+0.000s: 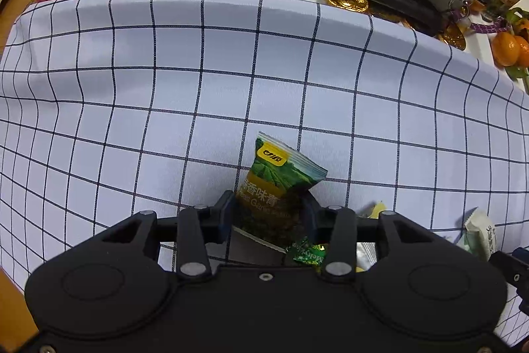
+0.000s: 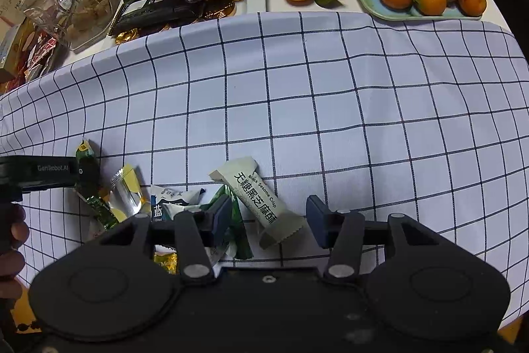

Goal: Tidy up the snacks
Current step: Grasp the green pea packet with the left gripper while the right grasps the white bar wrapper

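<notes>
Black linkage plates and pivot arms fill the lower frame of each wrist view. Left view: the left gripper (image 1: 269,207) has its two blue-padded fingers (image 1: 228,209) closed on the lower part of a green foil garlic-pea packet (image 1: 281,177). The packet's long axis runs up the frame and tilts slightly right, its crimped top standing clear of the white, dark-checked cloth (image 1: 231,62) that covers the worktop. Whether its lower end rests on the cloth cannot be told.

Right view: the right gripper (image 2: 269,219) is wide open and holds nothing. A pale beige black-sesame-crisp bar wrapper (image 2: 259,204) lies flat on the cloth between the fingers, nearer the left one. Its long axis runs from upper left to lower right, oblique to the line between the pads. No contact with either pad is evident. The remaining small wrappers (image 2: 178,204) cluster at lower left, just beside the left pad.

Judgement: the right gripper is the nearer to the bar, and a squarer grasp probably calls for a slight wrist turn. A light-blue tray of mandarins (image 2: 413,12) sits at upper right, well apart.
</notes>
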Motion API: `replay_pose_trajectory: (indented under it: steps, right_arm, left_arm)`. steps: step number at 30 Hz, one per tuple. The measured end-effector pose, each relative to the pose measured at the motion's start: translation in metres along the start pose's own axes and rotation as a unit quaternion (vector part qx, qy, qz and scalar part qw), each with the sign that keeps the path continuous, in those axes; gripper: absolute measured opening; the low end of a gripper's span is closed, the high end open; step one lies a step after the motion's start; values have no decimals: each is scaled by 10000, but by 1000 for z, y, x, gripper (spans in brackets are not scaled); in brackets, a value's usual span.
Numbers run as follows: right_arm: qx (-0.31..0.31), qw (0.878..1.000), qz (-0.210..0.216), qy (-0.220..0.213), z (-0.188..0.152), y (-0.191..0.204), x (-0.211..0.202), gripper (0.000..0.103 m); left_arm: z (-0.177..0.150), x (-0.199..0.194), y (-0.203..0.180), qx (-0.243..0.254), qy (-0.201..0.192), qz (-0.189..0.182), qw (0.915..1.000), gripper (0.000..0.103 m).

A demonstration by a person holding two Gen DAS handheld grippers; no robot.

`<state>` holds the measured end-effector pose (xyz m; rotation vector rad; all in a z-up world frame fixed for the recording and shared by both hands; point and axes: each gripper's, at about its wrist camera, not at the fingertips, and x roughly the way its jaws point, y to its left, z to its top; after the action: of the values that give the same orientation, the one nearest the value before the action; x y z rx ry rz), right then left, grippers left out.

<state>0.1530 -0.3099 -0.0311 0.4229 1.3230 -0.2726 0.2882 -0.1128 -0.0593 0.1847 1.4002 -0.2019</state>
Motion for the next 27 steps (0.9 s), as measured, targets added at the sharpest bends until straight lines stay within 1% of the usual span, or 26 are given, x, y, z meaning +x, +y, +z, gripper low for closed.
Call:
replay_pose_trajectory:
  steps: [5,9,10,12,18,22,27]
  right_arm:
    - [7,9999,-37,111,1,3,11,53]
    - [-193,9992,-342,-11,1,10,19,52]
    - [-277,9988,-413,-51,1,12,21,52]
    - [-407,9980,-480,-66,1,15,24,46]
    - [-491,9971,-573,22,0,19,32,41]
    - [-384,9974,-614,35,-1,18,34,40]
    - [-431,9972,-607,28,-2,19,33,40]
  left_arm:
    - [-8,0,-15,14,-20,104,9999,51]
    - [-12,-4,-17,-103,-35,1,9999,49]
    - [-12,-3,-15,-152,-23,-33,9999,49]
    - [-10,-2,-10,-229,-2,-93,9997,49]
    - [-9,0,-3,-329,49,-141,9993,51]
    - [-9,-1,3,-364,73,-126,9992,52]
    - [-8,4,7,-415,72,-136,9990,52]
